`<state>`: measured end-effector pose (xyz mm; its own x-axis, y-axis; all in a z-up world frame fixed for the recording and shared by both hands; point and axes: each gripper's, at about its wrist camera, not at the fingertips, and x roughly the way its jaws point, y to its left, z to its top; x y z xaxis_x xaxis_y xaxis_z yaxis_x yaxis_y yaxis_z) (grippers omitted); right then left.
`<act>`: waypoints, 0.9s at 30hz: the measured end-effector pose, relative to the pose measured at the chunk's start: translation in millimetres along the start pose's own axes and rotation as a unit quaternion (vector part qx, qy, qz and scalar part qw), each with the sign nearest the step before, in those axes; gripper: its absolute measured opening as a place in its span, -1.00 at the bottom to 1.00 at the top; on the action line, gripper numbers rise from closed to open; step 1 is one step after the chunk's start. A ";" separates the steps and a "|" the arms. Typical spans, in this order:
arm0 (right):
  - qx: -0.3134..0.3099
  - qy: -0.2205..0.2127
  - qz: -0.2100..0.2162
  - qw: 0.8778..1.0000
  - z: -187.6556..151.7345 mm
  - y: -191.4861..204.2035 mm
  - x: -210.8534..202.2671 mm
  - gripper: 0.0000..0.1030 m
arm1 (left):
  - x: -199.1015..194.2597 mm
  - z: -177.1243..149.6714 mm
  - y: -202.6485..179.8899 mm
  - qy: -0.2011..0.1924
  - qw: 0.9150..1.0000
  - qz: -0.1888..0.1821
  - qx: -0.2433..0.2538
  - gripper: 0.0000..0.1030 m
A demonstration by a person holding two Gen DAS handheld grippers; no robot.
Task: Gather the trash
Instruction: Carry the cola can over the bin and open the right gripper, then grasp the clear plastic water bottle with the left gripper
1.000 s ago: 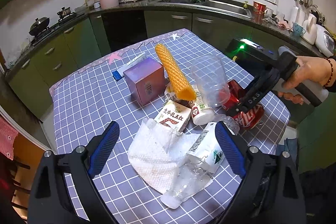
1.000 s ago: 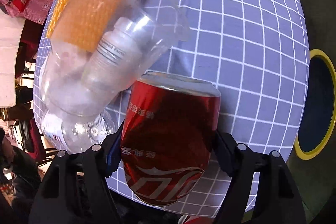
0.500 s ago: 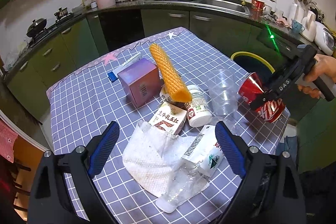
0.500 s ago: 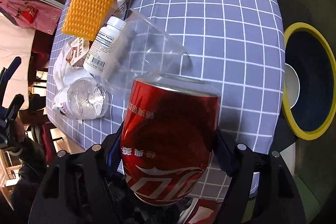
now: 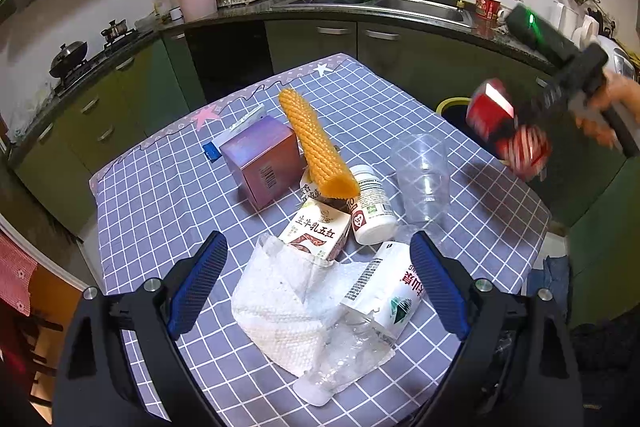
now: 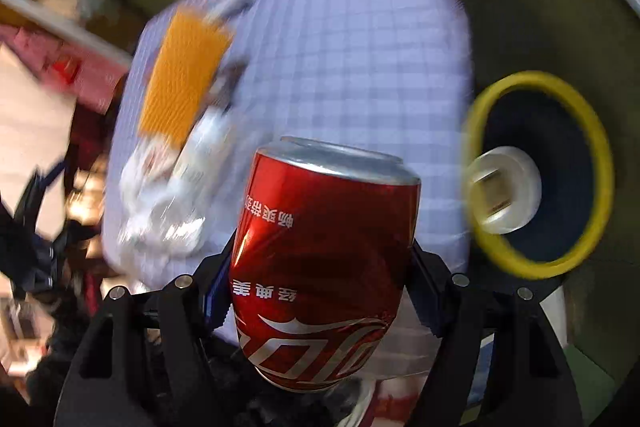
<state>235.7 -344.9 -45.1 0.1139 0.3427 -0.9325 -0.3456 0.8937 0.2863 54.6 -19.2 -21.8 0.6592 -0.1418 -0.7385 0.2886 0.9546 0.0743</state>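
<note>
Right gripper [image 6: 322,279]: clamped on red can [image 6: 324,259]
Left gripper [image 5: 318,285]: jaws apart, empty
Table [image 5: 160,195]: purple checked cloth, littered
Room: green kitchen cabinets [image 5: 100,107]
Bin [image 6: 540,171]: yellow-rimmed, beside table

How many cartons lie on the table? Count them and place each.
2. A milk carton lies mid-table beside the white pill bottle. A second carton lies behind it, mostly hidden under the orange foam sleeve. More may be hidden under the pile.

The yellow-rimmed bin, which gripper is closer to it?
Right. The right gripper, holding the red can, is beside the bin; the left gripper is over the table's trash.
</note>
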 end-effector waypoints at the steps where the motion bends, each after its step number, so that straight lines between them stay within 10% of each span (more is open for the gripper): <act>1: 0.016 -0.019 -0.019 1.000 6.3 -16.9 -8.6 0.41 | 0.4 0.1 0.1 -0.001 1.000 -0.002 -0.001 0.71; 6: 0.093 -0.053 -0.119 0.987 31.1 -107.8 -4.7 0.41 | 2.9 1.9 -2.2 0.001 1.000 -0.003 -0.001 0.71; 13: 0.165 0.007 -0.167 0.972 42.9 -211.0 84.3 0.42 | 2.8 5.5 -6.3 0.011 1.000 0.008 0.003 0.72; 27: 0.159 -0.023 -0.131 0.978 33.3 -224.9 60.1 0.59 | 17.1 8.8 -25.7 0.029 0.999 -0.018 0.038 0.77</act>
<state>351.3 -515.6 -158.2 0.2035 0.0965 -0.9743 0.0079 0.9949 0.1002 64.5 -48.4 -30.5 0.6075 -0.1575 -0.7786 0.3641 0.9263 0.0967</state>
